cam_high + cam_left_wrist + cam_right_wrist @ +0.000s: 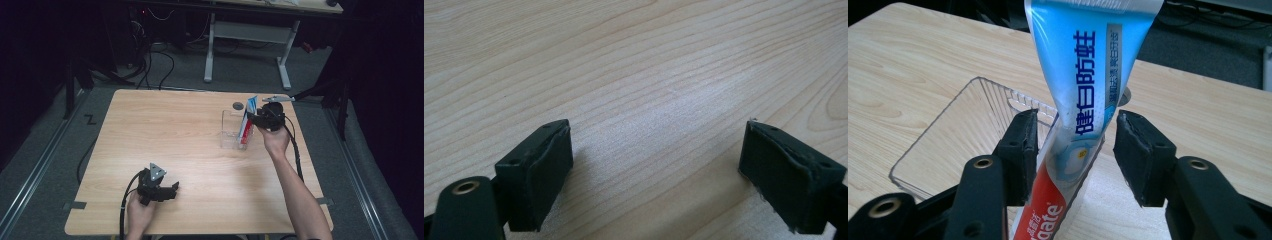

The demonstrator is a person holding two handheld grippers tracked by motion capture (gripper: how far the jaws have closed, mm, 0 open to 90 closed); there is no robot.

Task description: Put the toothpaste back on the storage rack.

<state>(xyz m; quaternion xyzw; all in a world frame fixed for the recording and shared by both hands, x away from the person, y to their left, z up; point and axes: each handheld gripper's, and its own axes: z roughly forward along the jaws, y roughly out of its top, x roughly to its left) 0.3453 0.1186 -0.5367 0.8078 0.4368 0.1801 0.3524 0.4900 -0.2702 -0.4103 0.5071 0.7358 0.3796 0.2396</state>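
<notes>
**Toothpaste tube going into the clear bin**

Toothpaste tube stands upright between the right gripper's fingers, cap end down in the clear bin. Fingers look parted, one touching, the other just off it: a release, I'd say. Next: draw back cleanly. Left gripper rests on the surface, fingers wide apart, empty.

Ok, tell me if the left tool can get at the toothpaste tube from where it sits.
Probably not without a long move. The left tool rests open at the table's near edge, while the toothpaste tube stands in the clear box far across, with the right tool already around it.
</notes>
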